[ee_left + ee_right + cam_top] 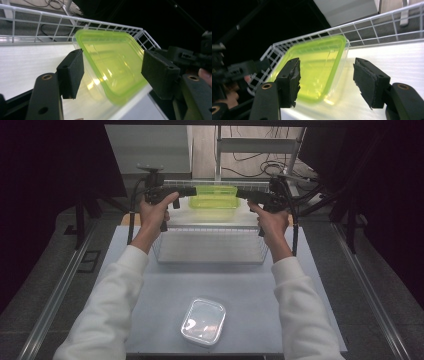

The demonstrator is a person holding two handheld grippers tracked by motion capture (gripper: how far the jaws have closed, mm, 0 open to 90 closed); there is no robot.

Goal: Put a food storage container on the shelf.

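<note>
Both jaws wide, off green-lidded container (pixel 214 197) in wire basket (pixel 210 251)

- My left gripper (pixel 186 191): matte black, with blocky foam-like pads and brass-ringed screw holes, lower frame of the left gripper view.
- My right gripper (pixel 243 193): the same black build, its pad edges frayed.
- Black cables trail from both.
- White long sleeves (pixel 107 305), lower frame.

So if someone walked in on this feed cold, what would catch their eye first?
Most likely the bright green-lidded container at the far side of the white wire basket, flanked by the left gripper and right gripper, both with jaws apart and off it. Next, the clear lidded container alone on the table, near its front edge.
</note>
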